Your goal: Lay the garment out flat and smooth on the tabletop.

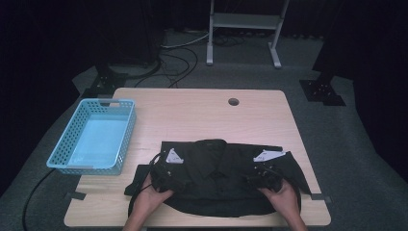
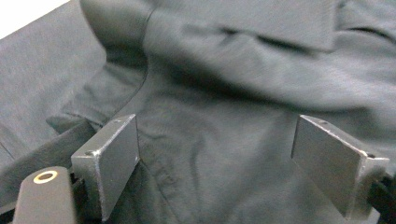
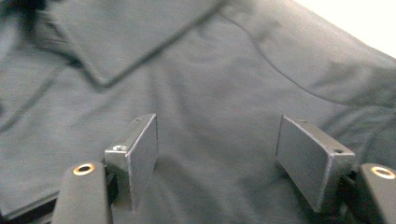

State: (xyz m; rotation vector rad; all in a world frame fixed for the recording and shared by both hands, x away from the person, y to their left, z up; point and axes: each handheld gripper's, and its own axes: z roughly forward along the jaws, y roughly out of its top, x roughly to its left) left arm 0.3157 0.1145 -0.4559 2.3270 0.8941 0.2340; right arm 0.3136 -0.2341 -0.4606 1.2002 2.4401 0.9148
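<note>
Both tongs gaping over black shirt (image 1: 216,175) — left tongs (image 2: 215,154), right tongs (image 3: 217,154).

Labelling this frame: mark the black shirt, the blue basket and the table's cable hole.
black shirt (image 1: 216,166): high view, on the chest below the collar.
blue basket (image 1: 126,137): high view, on its right wall.
cable hole (image 1: 233,101): high view, at the hole's centre near the table's far edge.

Your left gripper (image 1: 165,169) and right gripper (image 1: 265,172) rest on the black shirt (image 1: 216,173), right of the blue basket (image 1: 94,137).
</note>
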